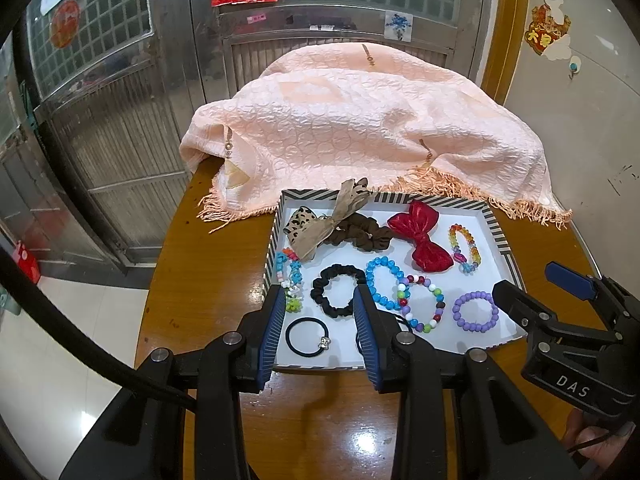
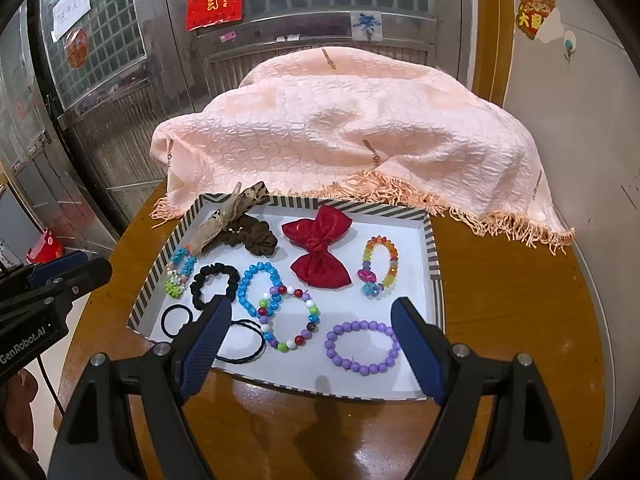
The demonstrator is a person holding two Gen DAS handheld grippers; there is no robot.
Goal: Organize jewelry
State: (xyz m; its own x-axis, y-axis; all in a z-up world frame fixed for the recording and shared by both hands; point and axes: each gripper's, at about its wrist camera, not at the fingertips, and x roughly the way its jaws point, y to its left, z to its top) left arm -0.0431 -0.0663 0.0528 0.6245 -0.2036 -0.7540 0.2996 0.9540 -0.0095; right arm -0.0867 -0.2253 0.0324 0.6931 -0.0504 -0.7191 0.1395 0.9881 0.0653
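A striped-rim white tray [image 1: 498,232] [image 2: 434,248] on the round wooden table holds the jewelry: a red bow [image 1: 420,240] [image 2: 318,250], a purple bead bracelet [image 1: 476,312] [image 2: 362,346], a blue bead bracelet [image 1: 380,284] [image 2: 258,288], a multicolour bead bracelet [image 1: 424,304] [image 2: 290,318], a black scrunchie [image 1: 336,290] [image 2: 212,280], a brown scrunchie [image 1: 364,232] [image 2: 252,234] and thin black hair ties [image 1: 308,338] [image 2: 176,322]. My left gripper [image 1: 318,300] is open above the tray's near left edge, empty. My right gripper [image 2: 312,312] is open wide above the near edge, empty.
A peach fringed cloth [image 1: 360,128] [image 2: 344,132] is heaped over something behind the tray. Metal doors [image 1: 120,120] stand behind the table. The right gripper body [image 1: 568,320] shows beside the tray's right side; the left one [image 2: 44,292] shows at the left.
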